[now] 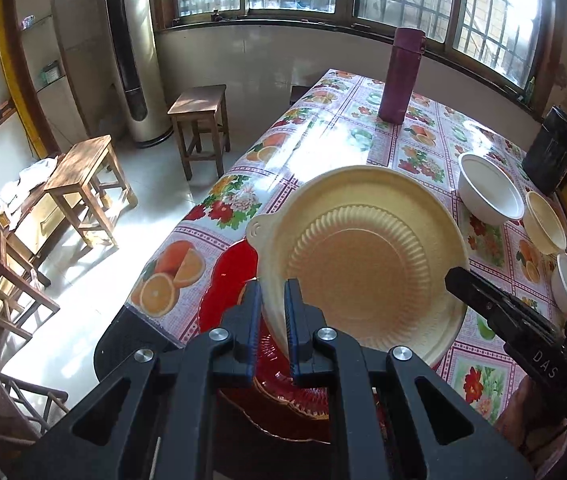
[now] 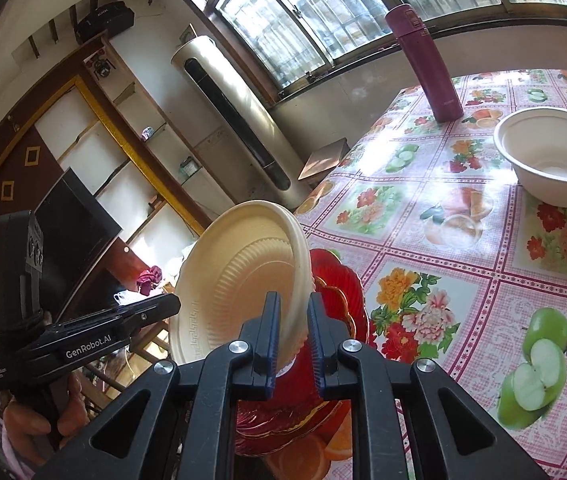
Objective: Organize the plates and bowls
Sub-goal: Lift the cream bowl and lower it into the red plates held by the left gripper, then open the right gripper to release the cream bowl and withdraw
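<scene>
Two tools share one cream plate point(image 1: 367, 256), so I start there: it hangs tilted at lower centre of both frames, above the red plates point(image 1: 223, 280) stacked at the near edge of the surface point(image 1: 323, 128). My left tool point(image 1: 273, 316) is clenched on the plate's rim. My right tool point(image 2: 293, 330) straddles the opposite rim in its own view, its pads close against the edge, and I judge it gripping too. What worries me is the plate itself: it looks like thin moulded pulp, matte, with a ribbed well and a small tab on the rim, so two clamps pulling apart or twisting could buckle or tear it. If one grip slips, it would swing down onto the glossy, scalloped red stack below. Farther out, at the right of the left frame, a white bowl point(image 1: 491, 188) sits with a cream bowl point(image 1: 545, 222) just beside it, on slick floral oilcloth; a maroon flask point(image 1: 401, 76) stands upright beyond.
</scene>
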A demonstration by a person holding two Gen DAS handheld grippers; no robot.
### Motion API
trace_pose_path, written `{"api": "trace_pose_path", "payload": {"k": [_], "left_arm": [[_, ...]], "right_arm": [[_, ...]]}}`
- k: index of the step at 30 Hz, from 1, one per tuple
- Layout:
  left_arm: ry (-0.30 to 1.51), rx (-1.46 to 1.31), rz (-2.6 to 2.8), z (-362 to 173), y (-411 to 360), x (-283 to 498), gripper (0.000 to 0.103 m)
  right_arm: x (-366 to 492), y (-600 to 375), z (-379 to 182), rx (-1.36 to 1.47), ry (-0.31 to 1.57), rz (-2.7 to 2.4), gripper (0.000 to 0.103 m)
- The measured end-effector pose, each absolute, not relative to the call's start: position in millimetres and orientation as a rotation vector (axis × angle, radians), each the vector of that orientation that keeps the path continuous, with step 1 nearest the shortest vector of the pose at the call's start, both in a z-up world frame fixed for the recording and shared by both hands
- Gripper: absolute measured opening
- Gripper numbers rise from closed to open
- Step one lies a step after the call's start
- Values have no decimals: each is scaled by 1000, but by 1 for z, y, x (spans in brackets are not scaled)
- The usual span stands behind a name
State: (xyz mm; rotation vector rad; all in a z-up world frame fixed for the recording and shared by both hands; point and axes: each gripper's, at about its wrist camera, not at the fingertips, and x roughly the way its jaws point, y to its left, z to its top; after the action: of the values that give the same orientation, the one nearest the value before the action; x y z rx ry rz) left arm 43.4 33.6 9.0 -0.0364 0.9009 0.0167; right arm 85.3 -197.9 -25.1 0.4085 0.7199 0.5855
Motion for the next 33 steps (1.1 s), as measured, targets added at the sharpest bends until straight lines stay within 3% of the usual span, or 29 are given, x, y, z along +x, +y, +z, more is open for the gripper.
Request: {"api": "trace_pose_path", "payload": {"k": [8,22,25,26,27,31,33], "left_arm": [[990,-60,-5,-18,38,40,10],[983,-40,6,-18,35,40,10],[974,-41,11,-16,37,39,10],[968,-39,15,-15,37,39,10],[963,-35,19,-14,38,38,10],[957,-30,17,-13,35,39,10],[958,-28,4,-13,31,39,10]], "right_arm": [[79,-171,-37,283,769,583,16],[71,-162,-41,204,787,550,18],[71,-165,-38,199,767,525,27],[70,-167,-37,203,765,524,38],[69,-168,-35,214,763,528,42],[68,-175,-28,233,728,518,42],[70,-181,-27,255,723,509,48]]}}
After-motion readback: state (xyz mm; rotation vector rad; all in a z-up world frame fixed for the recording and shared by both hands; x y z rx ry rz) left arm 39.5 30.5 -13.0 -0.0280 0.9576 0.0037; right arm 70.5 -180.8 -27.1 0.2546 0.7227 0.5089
